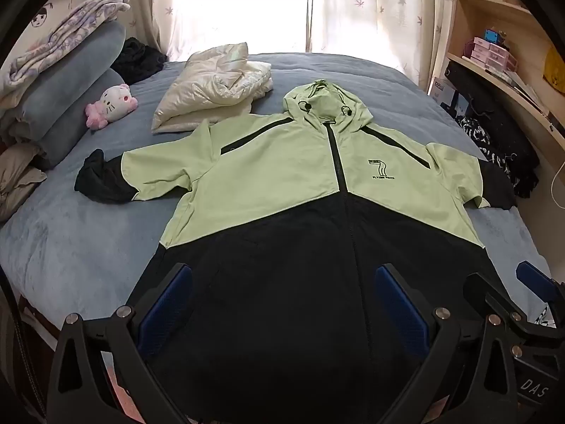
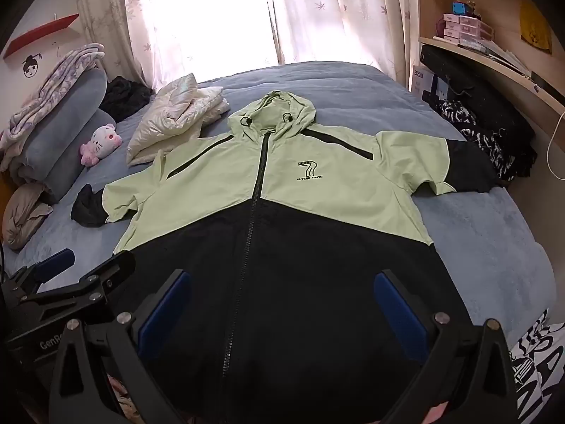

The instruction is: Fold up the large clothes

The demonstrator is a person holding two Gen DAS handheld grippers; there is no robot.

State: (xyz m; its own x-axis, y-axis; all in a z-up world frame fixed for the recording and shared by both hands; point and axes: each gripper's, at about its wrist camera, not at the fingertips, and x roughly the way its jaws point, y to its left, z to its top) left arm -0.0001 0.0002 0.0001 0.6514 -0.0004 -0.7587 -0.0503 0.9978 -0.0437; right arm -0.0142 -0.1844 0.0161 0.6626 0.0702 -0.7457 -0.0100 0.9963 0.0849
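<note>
Green-and-black hooded jacket [image 1: 282, 176] spread flat, zipped, front up on blue bed [image 1: 70, 240], sleeves out. Left gripper [image 1: 282, 304] and right gripper [image 2: 282, 304] both wide open over black hem, holding nothing. I'd grab sleeves first, fold inward, dodge white puffer [image 1: 212, 88].

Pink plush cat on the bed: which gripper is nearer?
Left. The left gripper hangs open over the jacket's black hem on the plush cat's side; the right gripper, also open, sits farther across the hem, toward the shelves.
</note>
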